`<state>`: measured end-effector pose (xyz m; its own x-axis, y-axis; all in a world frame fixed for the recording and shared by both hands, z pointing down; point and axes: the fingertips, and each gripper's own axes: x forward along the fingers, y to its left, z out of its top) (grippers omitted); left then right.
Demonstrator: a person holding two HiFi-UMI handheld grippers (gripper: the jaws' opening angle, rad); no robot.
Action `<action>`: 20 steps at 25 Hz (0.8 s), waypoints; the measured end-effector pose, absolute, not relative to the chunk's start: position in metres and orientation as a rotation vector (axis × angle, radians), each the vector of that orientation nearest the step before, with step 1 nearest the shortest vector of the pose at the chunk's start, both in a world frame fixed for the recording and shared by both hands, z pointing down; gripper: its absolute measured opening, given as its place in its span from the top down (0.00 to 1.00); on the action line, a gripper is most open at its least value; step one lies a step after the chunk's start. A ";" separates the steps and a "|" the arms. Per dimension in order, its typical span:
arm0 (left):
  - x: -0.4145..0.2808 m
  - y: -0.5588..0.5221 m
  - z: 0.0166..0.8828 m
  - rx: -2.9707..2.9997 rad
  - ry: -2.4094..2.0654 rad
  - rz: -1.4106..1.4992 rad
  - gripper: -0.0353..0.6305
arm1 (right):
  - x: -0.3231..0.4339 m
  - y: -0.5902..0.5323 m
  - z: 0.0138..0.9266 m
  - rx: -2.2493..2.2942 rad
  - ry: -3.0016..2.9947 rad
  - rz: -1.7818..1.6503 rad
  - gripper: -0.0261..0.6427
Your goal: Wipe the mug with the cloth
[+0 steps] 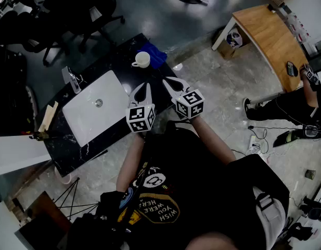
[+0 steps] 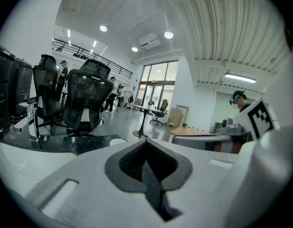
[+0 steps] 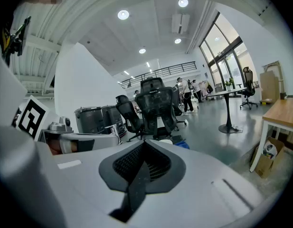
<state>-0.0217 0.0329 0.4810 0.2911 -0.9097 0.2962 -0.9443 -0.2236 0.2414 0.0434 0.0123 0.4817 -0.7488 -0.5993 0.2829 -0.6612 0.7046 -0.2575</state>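
The room is an open office with a glossy grey floor and a black speckled countertop [image 1: 114, 61]. At the countertop's far end stands a cream glazed ceramic mug [image 1: 142, 60], with a crumpled blue cloth [image 1: 156, 55] just beside it.

Handling, as judged:
- **Mug:** rigid, slick and breakable. Take it by the handle or rim.
- **Cloth:** limp and light. Pinch a fold.

The left gripper [image 1: 141, 90] and right gripper [image 1: 174, 84] hover near both, jaws pressed together and empty.

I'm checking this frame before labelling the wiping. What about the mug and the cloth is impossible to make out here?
- Inside of the mug, head view: too small to tell clean or dirty.
- Same mug, left gripper view: only a white sliver shows over the left gripper body.
- The blue cloth: head view, partly behind the mug; right gripper view, only a sliver above the right gripper body.
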 end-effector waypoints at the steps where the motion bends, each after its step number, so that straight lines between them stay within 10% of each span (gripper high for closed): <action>1: -0.021 0.032 0.480 2.199 -1.667 0.127 0.94 | 0.044 0.012 0.481 1.023 -2.733 0.514 0.96; 20: -0.052 0.031 0.484 2.213 -1.630 0.117 0.94 | 0.022 0.010 0.489 1.053 -2.736 0.589 0.96</action>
<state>-0.0523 0.0310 0.4843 0.3210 -0.9010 0.2918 -0.9335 -0.2490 0.2579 0.0216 0.0102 0.4887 -0.7420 -0.6111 0.2758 -0.6704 0.6762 -0.3055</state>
